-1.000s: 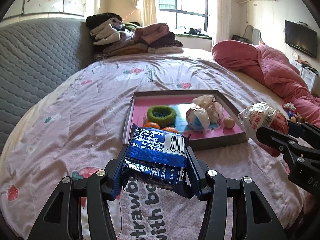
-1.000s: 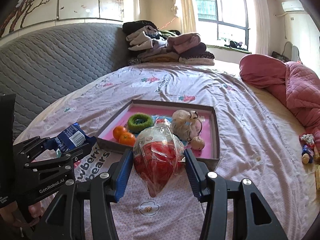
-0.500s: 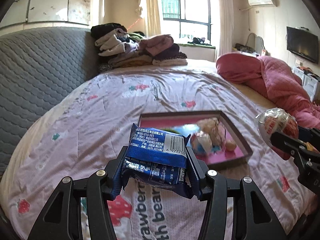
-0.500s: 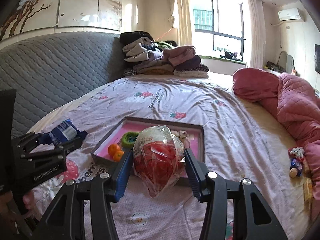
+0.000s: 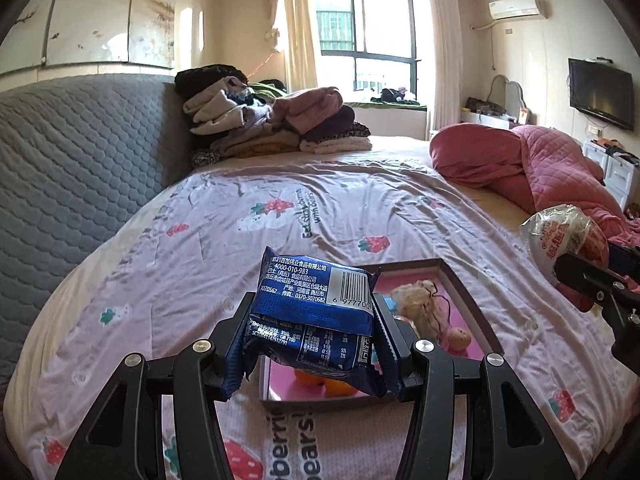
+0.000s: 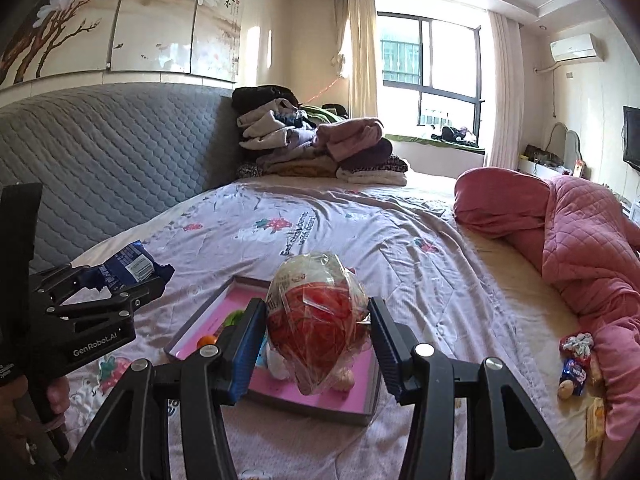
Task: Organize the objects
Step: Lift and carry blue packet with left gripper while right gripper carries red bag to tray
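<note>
left claw [image 5: 312, 330]: clamped on a blue snack packet [image 5: 316, 316], lower middle of the left wrist view, barcode side facing up, packet squished a bit between the pads
right claw [image 6: 318, 334]: gripping a clear bag with red stuff inside [image 6: 316, 320], bottom centre of the right wrist view, knotted end hanging down
same bag from the other side: far right edge of the left view [image 5: 564, 236]
tray [image 5: 478, 312]: pink inside, dark rim, sitting on the bed [image 5: 240, 240] right behind the packet, well below both claws
in the tray: two oranges [image 5: 324, 382], a scruffy plush toy [image 5: 420, 304], a green ring [image 6: 234, 317] peeking out in the right view
bed's lower right in the right view: a few small snacks [image 6: 574, 368] next to the pink quilt [image 6: 580, 232]
top middle: pile of folded clothes [image 5: 272, 120] by the grey headboard [image 5: 72, 160]
</note>
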Demonstrator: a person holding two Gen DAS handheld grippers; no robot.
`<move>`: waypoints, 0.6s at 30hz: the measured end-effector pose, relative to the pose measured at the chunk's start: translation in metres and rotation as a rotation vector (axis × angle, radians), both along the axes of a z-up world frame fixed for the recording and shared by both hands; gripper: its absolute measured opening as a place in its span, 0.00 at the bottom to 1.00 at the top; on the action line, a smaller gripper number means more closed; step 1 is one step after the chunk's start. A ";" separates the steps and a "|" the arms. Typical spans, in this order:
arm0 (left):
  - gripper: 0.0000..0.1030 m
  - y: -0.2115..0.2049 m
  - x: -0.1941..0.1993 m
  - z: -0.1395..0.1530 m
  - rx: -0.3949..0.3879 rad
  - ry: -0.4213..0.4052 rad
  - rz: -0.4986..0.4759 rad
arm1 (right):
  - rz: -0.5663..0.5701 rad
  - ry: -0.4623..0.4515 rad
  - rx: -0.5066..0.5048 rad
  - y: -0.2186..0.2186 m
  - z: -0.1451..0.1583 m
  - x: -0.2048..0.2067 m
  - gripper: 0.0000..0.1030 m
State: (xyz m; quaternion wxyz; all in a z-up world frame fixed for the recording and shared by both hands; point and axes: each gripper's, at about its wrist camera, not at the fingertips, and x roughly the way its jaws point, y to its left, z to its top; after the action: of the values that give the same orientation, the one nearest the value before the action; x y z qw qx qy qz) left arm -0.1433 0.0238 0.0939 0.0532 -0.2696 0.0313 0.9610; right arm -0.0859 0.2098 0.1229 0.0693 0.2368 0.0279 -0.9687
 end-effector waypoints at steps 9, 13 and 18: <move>0.54 0.008 -0.034 0.000 -0.013 0.007 -0.003 | 0.002 0.011 0.022 -0.003 0.002 -0.028 0.50; 0.54 0.006 -0.053 -0.008 -0.018 -0.004 0.005 | 0.003 0.014 0.027 -0.004 -0.001 -0.041 0.50; 0.54 0.004 -0.080 -0.030 -0.040 -0.030 0.011 | 0.006 -0.007 0.024 -0.006 -0.015 -0.062 0.50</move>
State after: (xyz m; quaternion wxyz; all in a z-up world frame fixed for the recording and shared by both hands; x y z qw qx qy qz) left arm -0.2232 0.0275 0.0641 0.0428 -0.2850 0.0480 0.9564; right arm -0.1474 0.2035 0.1084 0.0695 0.2407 0.0402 -0.9673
